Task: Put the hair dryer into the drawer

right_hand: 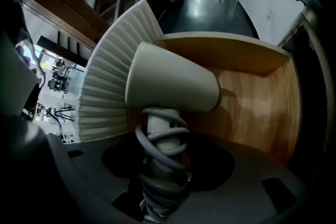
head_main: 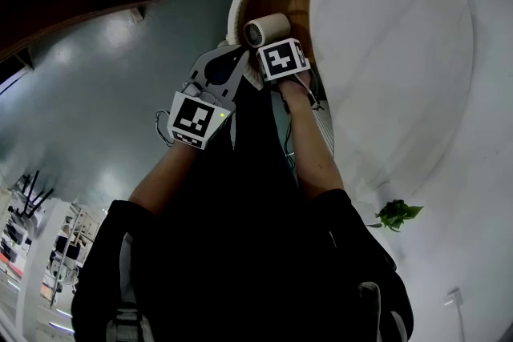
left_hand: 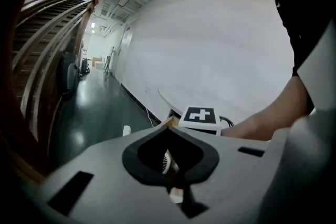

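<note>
The cream hair dryer [head_main: 267, 30] hangs nozzle-out over the open wooden drawer [head_main: 282, 1]. My right gripper [head_main: 271, 46] points steeply down and is shut on its handle. In the right gripper view the handle, wound with grey cord, stands between the dark pads of the right gripper [right_hand: 161, 168], and the hair dryer [right_hand: 173, 81] head sits above the drawer [right_hand: 252, 107] floor. The drawer's white ribbed front [right_hand: 105, 92] is at the left. My left gripper [head_main: 232, 60] is just left of the drawer, jaws together and empty. In its own view the left gripper [left_hand: 176, 165] points at the ribbed front [left_hand: 169, 161].
A large round white tabletop [head_main: 393, 52] overhangs the drawer on the right. Dark glossy floor [head_main: 96, 92] spreads to the left. A small green plant [head_main: 397, 214] sits lower right. The right gripper's marker cube [left_hand: 200, 115] and the person's forearm [left_hand: 262, 123] lie ahead of the left gripper.
</note>
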A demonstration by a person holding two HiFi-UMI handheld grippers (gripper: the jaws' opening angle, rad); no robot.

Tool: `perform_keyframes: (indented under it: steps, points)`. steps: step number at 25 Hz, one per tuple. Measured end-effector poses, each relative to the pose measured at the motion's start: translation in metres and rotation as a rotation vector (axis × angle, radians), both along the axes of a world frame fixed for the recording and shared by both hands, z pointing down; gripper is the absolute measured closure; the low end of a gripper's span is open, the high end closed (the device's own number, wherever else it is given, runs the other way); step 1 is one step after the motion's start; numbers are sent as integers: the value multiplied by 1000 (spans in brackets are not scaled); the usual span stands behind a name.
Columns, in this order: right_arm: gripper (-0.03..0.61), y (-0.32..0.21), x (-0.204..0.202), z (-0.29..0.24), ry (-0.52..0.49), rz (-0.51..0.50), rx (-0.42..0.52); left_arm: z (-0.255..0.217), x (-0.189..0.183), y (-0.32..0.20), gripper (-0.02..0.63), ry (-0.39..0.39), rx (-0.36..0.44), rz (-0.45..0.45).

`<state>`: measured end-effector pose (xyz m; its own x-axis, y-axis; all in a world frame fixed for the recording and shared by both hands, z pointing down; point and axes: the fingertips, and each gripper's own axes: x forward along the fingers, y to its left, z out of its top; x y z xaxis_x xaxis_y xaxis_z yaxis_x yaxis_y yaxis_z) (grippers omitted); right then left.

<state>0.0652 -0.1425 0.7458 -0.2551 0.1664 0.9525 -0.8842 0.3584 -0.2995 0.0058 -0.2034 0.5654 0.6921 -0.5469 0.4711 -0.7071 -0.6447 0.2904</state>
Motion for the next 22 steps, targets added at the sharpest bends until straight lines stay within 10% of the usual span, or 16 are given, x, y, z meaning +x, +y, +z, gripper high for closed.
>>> perform_keyframes:
  steps: [14, 22]
  points:
    - [278, -14, -8, -2, -73, 80, 44, 15, -8, 3, 606, -6, -64, -30]
    - [272, -34, -11, -48, -88, 103, 262, 1, -2, 2, 606, 14, -45, -34]
